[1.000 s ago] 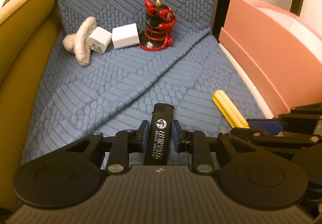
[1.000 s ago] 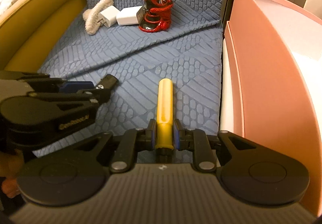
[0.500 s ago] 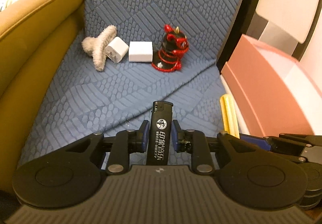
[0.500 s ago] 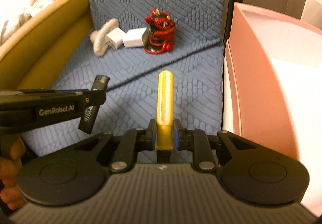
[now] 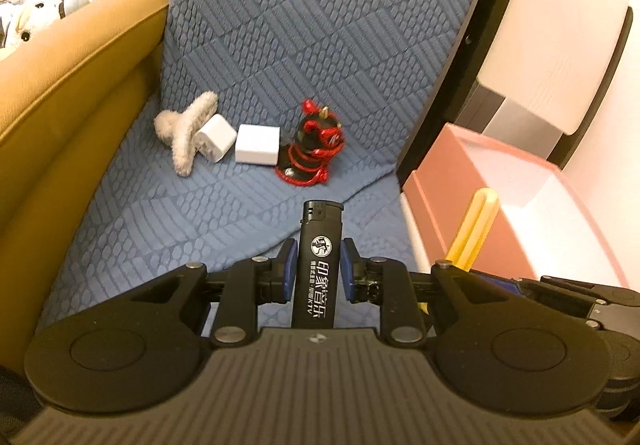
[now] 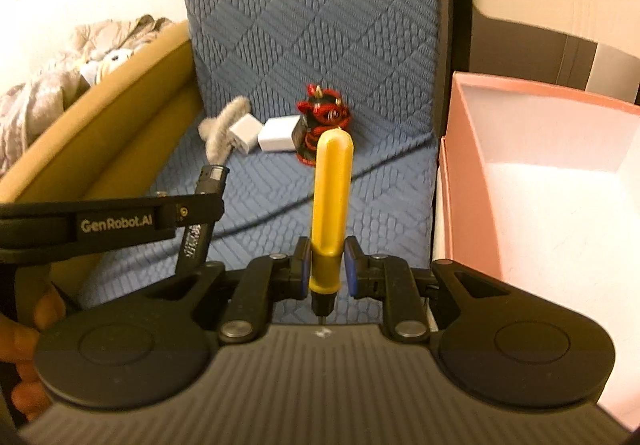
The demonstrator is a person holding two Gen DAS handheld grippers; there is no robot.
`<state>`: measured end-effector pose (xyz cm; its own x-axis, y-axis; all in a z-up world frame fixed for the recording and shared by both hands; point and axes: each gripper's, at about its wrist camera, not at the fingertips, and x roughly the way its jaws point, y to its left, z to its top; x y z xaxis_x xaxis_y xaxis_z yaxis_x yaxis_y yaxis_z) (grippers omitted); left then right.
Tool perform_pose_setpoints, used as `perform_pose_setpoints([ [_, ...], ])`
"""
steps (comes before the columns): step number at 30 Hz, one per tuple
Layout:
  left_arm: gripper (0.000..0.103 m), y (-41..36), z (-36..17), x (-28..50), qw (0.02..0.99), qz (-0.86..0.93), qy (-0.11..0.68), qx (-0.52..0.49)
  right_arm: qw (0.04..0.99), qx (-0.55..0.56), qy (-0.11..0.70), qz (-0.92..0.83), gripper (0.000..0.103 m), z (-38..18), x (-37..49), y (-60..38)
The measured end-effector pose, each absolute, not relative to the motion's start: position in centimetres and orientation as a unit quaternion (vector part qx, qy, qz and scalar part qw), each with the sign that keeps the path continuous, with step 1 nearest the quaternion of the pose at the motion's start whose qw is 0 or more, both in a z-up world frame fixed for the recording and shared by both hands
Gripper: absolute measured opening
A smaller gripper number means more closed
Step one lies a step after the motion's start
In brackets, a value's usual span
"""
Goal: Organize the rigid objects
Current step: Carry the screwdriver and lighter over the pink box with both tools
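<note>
Beside the pink box [image 6: 468,173] we judge both loads should clear its rim before release: left tool [image 5: 318,263] grasping the black lighter [image 5: 318,265], right tool [image 6: 327,263] clenched on the yellow screwdriver [image 6: 331,201].

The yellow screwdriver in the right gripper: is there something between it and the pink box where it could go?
Nothing visible blocks it. The yellow screwdriver is clamped in the right gripper, and the open pink box lies just to its right, with only the near wall to clear.
</note>
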<state>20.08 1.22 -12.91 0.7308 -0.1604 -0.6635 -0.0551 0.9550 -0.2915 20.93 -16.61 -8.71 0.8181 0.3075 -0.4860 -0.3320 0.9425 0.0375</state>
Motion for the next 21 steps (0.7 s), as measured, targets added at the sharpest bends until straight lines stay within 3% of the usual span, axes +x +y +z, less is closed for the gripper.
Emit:
perform_pose_setpoints([
  [21,0.027,-8.3,-1.3,21.7,0.924,-0.087,0.334,-0.166,0.972,0.003,0.182,0.149,0.021,3.7,18.0,-23.9],
])
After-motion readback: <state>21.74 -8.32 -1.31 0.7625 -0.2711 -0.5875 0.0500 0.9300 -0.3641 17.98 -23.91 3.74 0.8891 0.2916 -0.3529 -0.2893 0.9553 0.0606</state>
